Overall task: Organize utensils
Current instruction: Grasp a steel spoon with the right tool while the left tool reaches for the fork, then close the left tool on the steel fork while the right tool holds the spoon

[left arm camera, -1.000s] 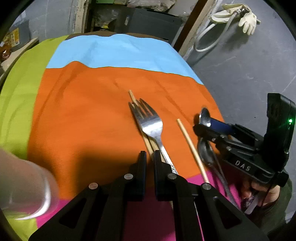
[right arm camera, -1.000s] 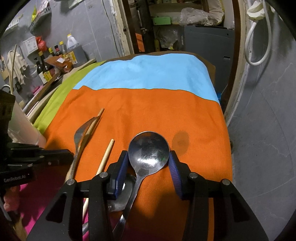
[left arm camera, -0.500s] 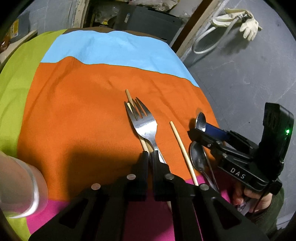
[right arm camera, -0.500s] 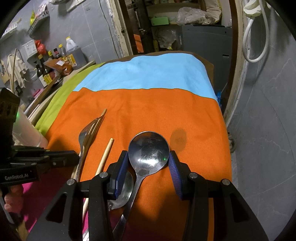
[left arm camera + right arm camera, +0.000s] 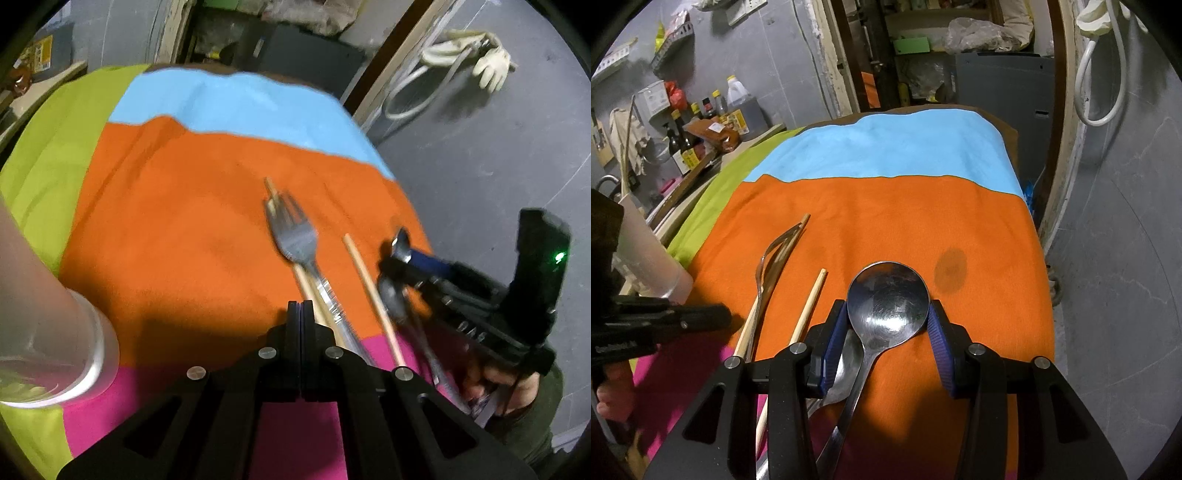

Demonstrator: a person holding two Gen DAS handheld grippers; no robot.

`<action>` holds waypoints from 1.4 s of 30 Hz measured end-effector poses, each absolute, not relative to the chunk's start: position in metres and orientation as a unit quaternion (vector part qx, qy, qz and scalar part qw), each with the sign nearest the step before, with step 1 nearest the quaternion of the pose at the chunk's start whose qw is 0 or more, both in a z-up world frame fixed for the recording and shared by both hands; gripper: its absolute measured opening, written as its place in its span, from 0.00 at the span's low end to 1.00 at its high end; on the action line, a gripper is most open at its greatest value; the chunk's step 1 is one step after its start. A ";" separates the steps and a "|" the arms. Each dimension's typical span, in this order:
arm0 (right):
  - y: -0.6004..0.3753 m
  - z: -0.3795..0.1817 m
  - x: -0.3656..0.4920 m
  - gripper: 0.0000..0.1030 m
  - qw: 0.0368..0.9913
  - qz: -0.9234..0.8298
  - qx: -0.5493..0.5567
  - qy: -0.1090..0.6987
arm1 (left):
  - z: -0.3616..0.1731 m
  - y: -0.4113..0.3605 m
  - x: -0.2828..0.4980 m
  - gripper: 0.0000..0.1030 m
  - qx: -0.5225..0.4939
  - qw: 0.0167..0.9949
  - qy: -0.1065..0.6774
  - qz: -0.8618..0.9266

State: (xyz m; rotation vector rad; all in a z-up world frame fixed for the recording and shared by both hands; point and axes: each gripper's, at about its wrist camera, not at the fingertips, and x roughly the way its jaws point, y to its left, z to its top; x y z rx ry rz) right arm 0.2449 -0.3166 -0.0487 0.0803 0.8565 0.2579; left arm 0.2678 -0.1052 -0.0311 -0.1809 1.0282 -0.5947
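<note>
A steel fork (image 5: pixel 297 240) lies on the orange cloth over one wooden chopstick (image 5: pixel 304 284); a second chopstick (image 5: pixel 369 291) lies to its right. My left gripper (image 5: pixel 301 308) is shut and empty, just left of the fork's handle. My right gripper (image 5: pixel 888 323) is shut on the bowl of a large steel spoon (image 5: pixel 888 302), held above the cloth; a second spoon (image 5: pixel 846 369) lies under it. The fork (image 5: pixel 772 258) and both chopsticks (image 5: pixel 809 310) show left of it in the right wrist view. The right gripper also shows in the left wrist view (image 5: pixel 402 254).
A frosted plastic cup (image 5: pixel 40 321) stands at the left on the table; it also shows in the right wrist view (image 5: pixel 646 258). The cloth has green, blue, orange and pink panels (image 5: pixel 177 229). Bottles (image 5: pixel 683 147) stand on a counter at the far left. The table edge drops to grey floor (image 5: pixel 1115 258) at right.
My left gripper has closed fully and shifted left of the fork handle. The right gripper still holds the spoon in about the same place.
</note>
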 end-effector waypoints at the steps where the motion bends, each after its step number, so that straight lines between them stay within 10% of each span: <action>1: -0.316 -0.048 0.244 0.40 0.901 0.124 0.040 0.414 | -0.029 -0.107 0.269 0.00 -0.089 0.826 0.482 -0.281; 6: -0.321 -0.048 0.240 0.40 0.901 0.125 0.050 0.413 | -0.029 -0.119 0.283 0.20 -0.101 0.822 0.489 -0.276; 42: -0.302 -0.032 0.215 0.40 0.927 0.119 -0.011 0.355 | -0.022 -0.118 0.263 0.21 -0.019 0.868 0.440 -0.229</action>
